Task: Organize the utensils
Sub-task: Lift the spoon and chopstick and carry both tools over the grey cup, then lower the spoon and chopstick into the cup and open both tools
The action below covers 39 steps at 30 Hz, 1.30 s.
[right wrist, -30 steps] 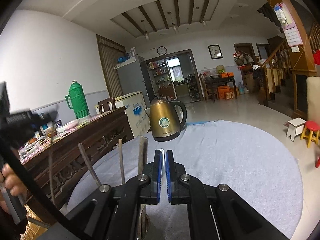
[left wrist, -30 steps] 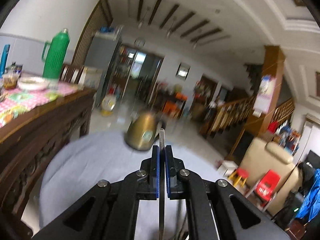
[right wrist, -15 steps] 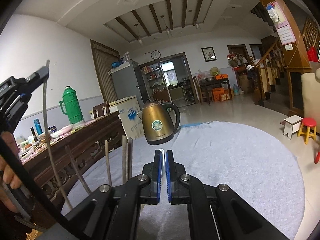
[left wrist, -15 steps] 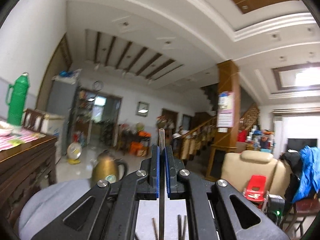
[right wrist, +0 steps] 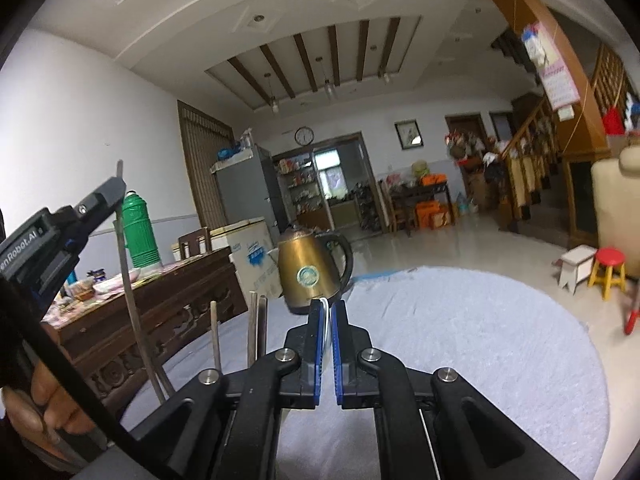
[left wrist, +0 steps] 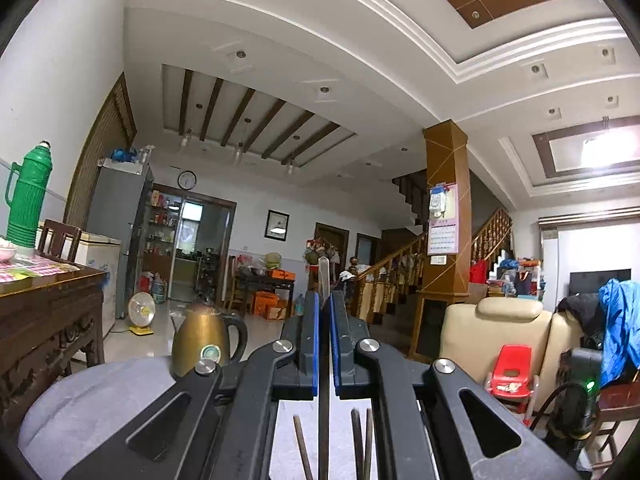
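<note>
My left gripper (left wrist: 324, 312) is shut on a thin metal utensil handle (left wrist: 323, 280) that stands upright between its blue pads. It also shows at the left of the right wrist view (right wrist: 114, 188), holding the long metal rod (right wrist: 136, 300) high above the table. Several other upright utensil handles (right wrist: 256, 328) stand just left of my right gripper (right wrist: 326, 320); what holds them is hidden. My right gripper is shut on a thin white object (right wrist: 327, 320) that I cannot identify. Dark handle tips (left wrist: 362, 440) show below the left gripper.
A brass electric kettle (right wrist: 310, 272) stands on the round table with the grey cloth (right wrist: 480, 340). A dark wooden sideboard (right wrist: 160, 312) with a green thermos (right wrist: 138, 232) is at the left. A beige sofa (left wrist: 504, 336), stools and stairs lie to the right.
My left gripper has risen and tilted upward with the metal utensil, so its view went from the table to the ceiling. My right gripper stayed nearly still, shifting slightly.
</note>
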Each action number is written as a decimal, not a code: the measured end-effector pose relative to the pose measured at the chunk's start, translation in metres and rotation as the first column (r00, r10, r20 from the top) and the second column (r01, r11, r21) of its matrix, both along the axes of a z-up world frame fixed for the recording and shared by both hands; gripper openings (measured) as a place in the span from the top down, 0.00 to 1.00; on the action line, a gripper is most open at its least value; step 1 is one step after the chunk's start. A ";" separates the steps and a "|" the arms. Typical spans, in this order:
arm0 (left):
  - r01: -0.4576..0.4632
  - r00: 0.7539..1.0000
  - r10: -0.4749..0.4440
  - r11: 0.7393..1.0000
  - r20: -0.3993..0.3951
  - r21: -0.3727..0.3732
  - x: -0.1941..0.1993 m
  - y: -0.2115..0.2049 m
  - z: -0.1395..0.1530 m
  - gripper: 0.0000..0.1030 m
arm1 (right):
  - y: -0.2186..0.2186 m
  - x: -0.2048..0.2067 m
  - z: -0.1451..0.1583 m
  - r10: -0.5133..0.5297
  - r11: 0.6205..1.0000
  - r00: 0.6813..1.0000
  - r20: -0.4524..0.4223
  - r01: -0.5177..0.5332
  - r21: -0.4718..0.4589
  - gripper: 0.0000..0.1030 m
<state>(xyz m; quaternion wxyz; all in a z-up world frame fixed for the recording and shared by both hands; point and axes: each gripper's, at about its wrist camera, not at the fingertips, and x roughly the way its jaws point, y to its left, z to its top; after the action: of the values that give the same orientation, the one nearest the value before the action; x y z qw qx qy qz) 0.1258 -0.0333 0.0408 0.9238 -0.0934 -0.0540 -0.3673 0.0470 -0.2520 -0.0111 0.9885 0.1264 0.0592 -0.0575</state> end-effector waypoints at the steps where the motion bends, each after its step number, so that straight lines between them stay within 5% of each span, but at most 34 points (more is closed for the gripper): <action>1: -0.011 1.000 0.011 1.000 -0.001 0.015 -0.002 -0.002 -0.005 0.95 | 0.003 -0.002 0.000 -0.012 1.000 1.000 0.015 0.012 -0.015 0.96; 20: -0.063 0.994 0.073 0.992 -0.085 0.111 -0.022 0.013 -0.033 0.94 | 0.078 -0.020 -0.021 0.047 0.932 0.998 0.052 -0.025 -0.361 0.95; 30: -0.014 0.983 0.057 0.972 -0.174 0.236 -0.030 0.016 -0.041 0.93 | 0.075 -0.027 -0.031 0.101 0.937 0.993 -0.059 -0.115 -0.329 0.95; 36: 0.044 0.952 0.053 0.950 -0.300 0.308 -0.028 0.019 -0.043 0.93 | 0.065 -0.022 -0.032 0.185 0.946 0.969 -0.166 -0.221 -0.239 0.93; 39: 0.095 0.922 0.054 0.929 -0.384 0.358 -0.026 0.017 -0.044 0.90 | 0.060 -0.014 -0.033 0.219 0.950 0.943 -0.252 -0.265 -0.164 0.69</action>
<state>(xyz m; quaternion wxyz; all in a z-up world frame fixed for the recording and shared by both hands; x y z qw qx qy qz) 0.1002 -0.0161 -0.0036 0.9131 0.0109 0.2004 -0.3549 0.0325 -0.1918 -0.0442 0.9821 0.0129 0.1826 0.0451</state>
